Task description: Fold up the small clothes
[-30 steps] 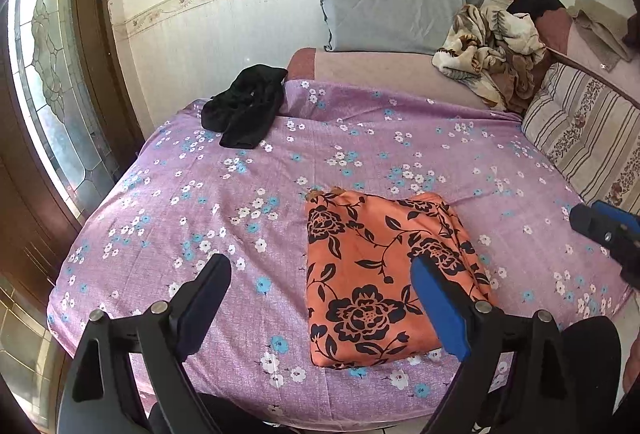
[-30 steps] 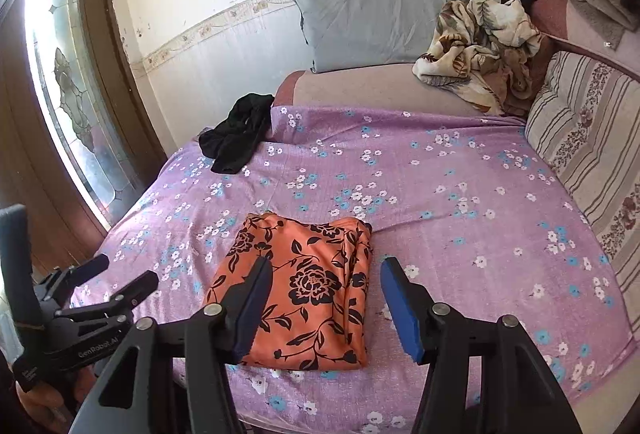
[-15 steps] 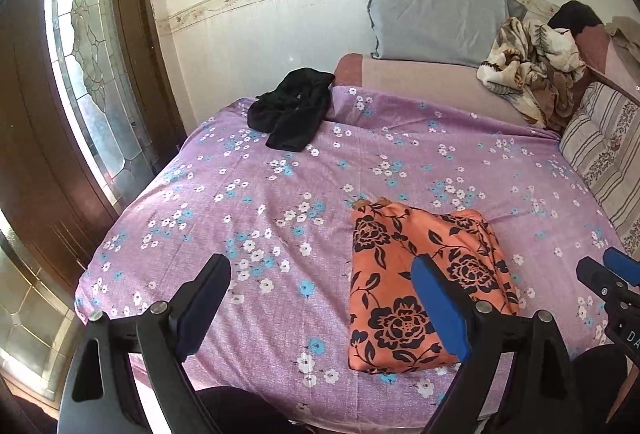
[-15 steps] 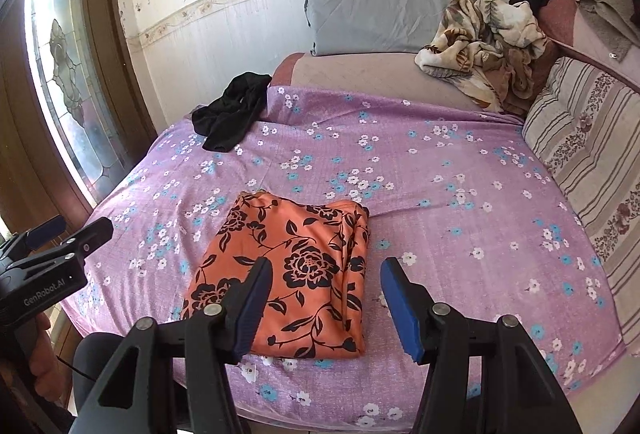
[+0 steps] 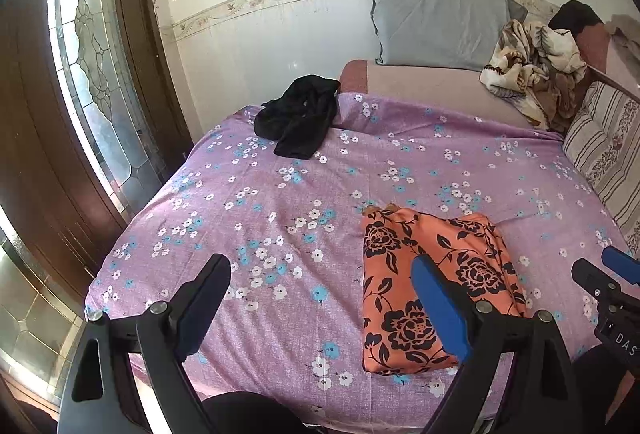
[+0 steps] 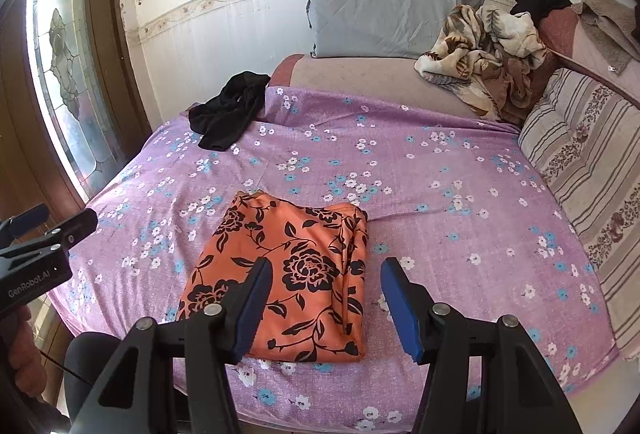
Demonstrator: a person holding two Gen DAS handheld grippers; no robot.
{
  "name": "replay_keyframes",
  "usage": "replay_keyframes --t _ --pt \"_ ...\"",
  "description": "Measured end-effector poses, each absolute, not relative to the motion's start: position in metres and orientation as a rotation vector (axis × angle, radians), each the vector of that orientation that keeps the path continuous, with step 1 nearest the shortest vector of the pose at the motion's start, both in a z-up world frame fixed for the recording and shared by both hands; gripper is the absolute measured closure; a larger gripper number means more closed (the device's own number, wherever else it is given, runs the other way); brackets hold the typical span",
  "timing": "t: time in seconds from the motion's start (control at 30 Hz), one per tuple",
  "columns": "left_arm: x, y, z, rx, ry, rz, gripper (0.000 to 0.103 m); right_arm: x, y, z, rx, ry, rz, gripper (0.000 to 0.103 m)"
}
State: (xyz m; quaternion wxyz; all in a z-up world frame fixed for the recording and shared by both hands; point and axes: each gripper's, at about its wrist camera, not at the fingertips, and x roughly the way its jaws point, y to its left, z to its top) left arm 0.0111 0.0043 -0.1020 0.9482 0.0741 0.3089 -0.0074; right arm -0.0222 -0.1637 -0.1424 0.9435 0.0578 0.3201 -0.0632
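The left gripper (image 5: 320, 298) has its jaws wide apart and holds nothing; it hangs above the near edge of the bed, with bare sheet between the fingers. The right gripper (image 6: 324, 298) is also spread open and empty, and it hangs over the near part of the orange floral garment (image 6: 286, 270), not touching it as far as I can judge. This garment lies as a compact rectangle, folded in layers with neat edges, flat on the purple floral sheet (image 6: 440, 194) close to the near edge of the bed, so I judge that this one piece is already done. What is left seems to be the black garment (image 5: 298, 122), which lies crumpled and unfolded at the far left corner of the sheet, well apart from both grippers. By count, I see two grippers, one folded orange piece and one unfolded black piece on the sheet. Farther out there is one grey pillow (image 5: 436, 24) against the wall, one striped cushion (image 6: 588, 170) on the right side, and one rumpled beige patterned cloth (image 6: 484, 46) at the head of the bed; whether this last one is a blanket or more clothes to fold, the view does not let me say, and the dark and pink things behind it are also unclear.
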Motion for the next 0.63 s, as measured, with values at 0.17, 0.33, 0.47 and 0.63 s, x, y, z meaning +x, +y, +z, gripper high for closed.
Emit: replay_keyframes --t 0.17,0.33,0.47,0.63 --pt "0.011 0.009 -0.101 0.135 0.630 -0.036 0.011 -0.020 -0.160 -0.144 0.111 0.656 -0.121 0.043" --pt "0.008 0.012 -0.099 0.121 0.604 -0.055 0.011 -0.017 -0.155 -0.145 0.099 0.661 -0.113 0.043" --pt "0.008 0.014 -0.097 0.090 0.607 -0.115 0.011 -0.013 -0.155 -0.149 0.105 0.670 -0.107 0.043" --pt "0.022 0.019 -0.099 0.022 0.621 -0.170 0.008 -0.005 -0.165 -0.153 0.106 0.672 -0.113 0.043"
